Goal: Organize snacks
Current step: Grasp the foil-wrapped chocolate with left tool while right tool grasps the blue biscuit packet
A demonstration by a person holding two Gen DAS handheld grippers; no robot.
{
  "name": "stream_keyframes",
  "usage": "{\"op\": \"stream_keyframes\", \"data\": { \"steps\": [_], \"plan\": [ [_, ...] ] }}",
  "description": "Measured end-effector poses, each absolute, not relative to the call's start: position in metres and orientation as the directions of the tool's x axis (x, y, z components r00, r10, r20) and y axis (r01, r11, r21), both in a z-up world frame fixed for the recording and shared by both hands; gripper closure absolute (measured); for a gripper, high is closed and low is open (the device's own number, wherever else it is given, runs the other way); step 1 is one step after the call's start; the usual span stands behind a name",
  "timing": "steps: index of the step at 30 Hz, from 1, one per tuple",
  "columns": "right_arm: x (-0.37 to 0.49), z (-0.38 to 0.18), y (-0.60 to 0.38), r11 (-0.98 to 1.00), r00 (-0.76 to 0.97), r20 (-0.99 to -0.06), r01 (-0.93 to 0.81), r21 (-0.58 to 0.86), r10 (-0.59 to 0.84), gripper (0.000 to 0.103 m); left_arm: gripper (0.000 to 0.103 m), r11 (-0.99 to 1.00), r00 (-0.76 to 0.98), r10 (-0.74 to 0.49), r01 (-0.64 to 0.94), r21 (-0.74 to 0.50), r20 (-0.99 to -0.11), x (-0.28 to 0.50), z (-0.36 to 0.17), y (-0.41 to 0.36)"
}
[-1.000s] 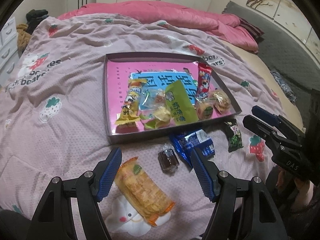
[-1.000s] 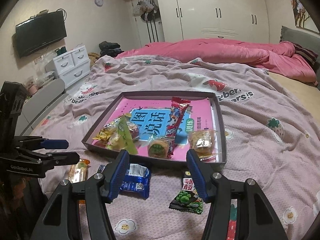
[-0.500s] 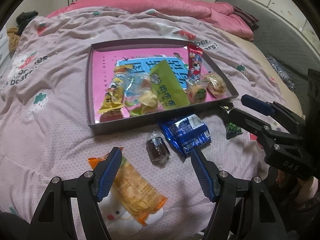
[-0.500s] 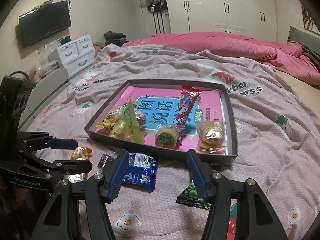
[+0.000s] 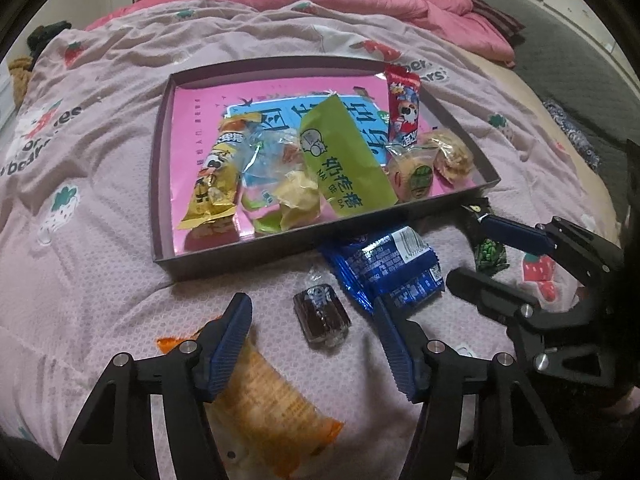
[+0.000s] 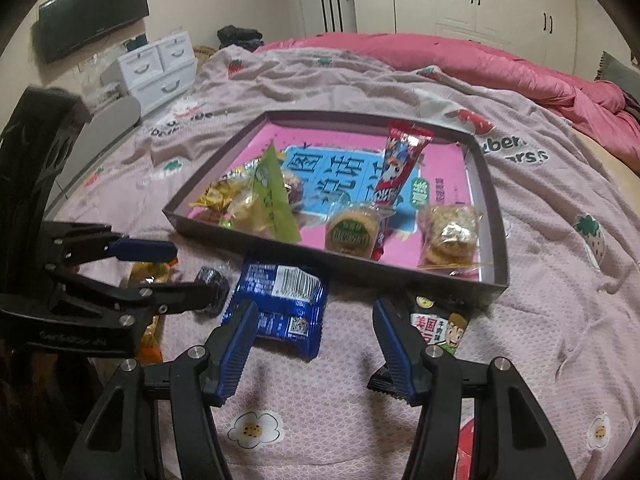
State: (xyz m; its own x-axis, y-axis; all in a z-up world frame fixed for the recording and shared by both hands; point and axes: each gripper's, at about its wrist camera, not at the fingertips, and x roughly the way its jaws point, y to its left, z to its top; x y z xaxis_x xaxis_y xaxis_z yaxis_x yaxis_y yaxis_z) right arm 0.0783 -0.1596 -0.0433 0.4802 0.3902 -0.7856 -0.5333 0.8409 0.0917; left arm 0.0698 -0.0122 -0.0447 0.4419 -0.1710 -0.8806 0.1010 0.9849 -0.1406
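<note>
1. A shallow box (image 5: 162, 184) is set on the bed (image 5: 100, 200), evidently as the place where the snacks are gathered; several packets already lie inside it, among them a green pouch (image 5: 344, 160) and a red stick (image 5: 404, 108) near its far right corner.
2. Four snacks are left outside, on the bed along the box's near edge: an orange packet (image 5: 272, 404), a small dark candy (image 5: 322, 316), a blue packet (image 5: 384, 264) and a green-black packet (image 6: 438, 330) by the near right corner.
3. The left gripper (image 5: 314, 354) is held low and tilted down over the candy, which is framed between its fingers (image 5: 230, 340); they are closing, yet the pads are not pressed on anything. The orange packet is partly hidden under the left finger.
4. The right gripper (image 6: 314, 354) is held open and empty, tilted down at the bed between the blue packet and the green-black packet, which is partly covered by its right finger.
5. The grippers are kept side by side, so that one loose snack each can probably be taken and carried over the near wall.
</note>
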Motion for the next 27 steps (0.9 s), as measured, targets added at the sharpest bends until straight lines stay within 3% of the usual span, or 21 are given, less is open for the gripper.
{"op": "stream_keyframes", "data": {
  "steps": [19, 22, 27],
  "plan": [
    [0.080, -0.063, -0.142, 0.816, 0.414, -0.824, -0.570, 0.098, 0.388, 0.044, 0.061, 0.984, 0.369, -0.173, 0.105, -0.144, -0.913, 0.090, -0.066, -0.017],
    [0.080, -0.066, -0.138, 0.813, 0.405, -0.827, -0.574, 0.101, 0.389, 0.044, 0.069, 0.983, 0.372, -0.180, 0.114, -0.147, -0.911, 0.092, -0.066, -0.019],
    [0.081, -0.070, -0.132, 0.804, 0.394, -0.827, -0.584, 0.111, 0.401, 0.044, 0.072, 0.980, 0.371, -0.195, 0.118, -0.162, -0.908, 0.094, -0.066, -0.016]
  ]
}}
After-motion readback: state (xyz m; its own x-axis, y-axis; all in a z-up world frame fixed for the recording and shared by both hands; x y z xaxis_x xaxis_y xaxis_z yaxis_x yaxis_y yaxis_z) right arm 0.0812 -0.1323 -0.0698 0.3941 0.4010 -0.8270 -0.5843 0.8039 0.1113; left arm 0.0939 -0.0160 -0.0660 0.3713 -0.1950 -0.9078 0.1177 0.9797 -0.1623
